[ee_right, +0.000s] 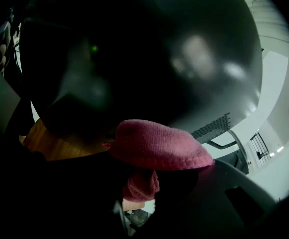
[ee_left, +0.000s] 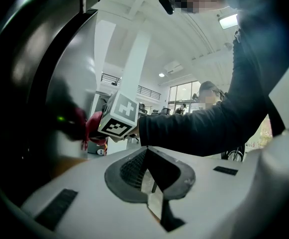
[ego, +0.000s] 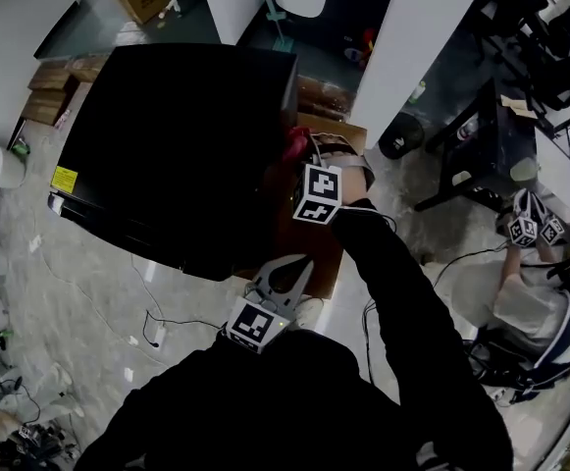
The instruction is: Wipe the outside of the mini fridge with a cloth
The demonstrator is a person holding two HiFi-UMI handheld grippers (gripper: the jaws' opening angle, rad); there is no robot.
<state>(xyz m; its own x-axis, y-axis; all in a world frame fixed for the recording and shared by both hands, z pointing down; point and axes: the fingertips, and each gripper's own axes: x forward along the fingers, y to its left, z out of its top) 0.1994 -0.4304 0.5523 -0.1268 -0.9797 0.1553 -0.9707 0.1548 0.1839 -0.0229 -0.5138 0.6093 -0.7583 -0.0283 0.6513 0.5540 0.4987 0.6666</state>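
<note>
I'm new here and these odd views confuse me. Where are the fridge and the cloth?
fridge (ego: 167, 135), head view, the middle of its broad black face.
cloth (ee_right: 159, 146), right gripper view, the middle of the pink fold against the fridge.

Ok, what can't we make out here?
- Head view: most of the red terry cloth, behind the marker cube of the right gripper.
- Head view: side walls of the glossy black mini fridge, under its own top.
- Right gripper view: smears on the fridge, lost in dark reflections.
</note>
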